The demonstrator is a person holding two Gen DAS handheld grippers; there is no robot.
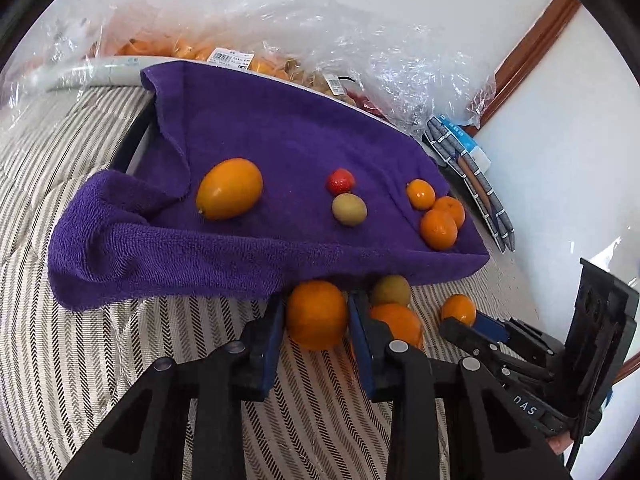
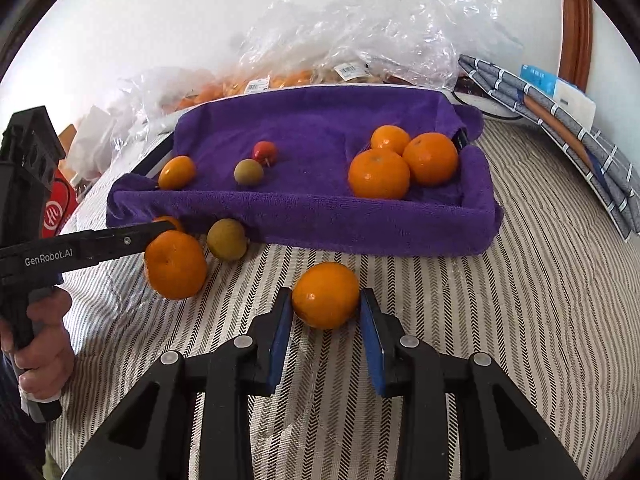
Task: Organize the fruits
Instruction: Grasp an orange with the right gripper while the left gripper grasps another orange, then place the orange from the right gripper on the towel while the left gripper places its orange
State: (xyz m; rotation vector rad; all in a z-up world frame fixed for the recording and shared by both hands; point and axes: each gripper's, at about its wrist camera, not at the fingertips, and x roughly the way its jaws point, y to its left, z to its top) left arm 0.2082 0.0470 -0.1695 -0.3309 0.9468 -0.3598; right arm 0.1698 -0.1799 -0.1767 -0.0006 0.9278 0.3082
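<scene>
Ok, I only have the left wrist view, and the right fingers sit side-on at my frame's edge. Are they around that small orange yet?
Observer: Yes. The right gripper has the orange between its fingers, but it is open, and a gap shows beside the right-hand one.
Operator: Good. Is there anything to the left of the left gripper that I can't see?
Observer: A red box stands beyond the left gripper, past the edge of the striped cover.
</scene>
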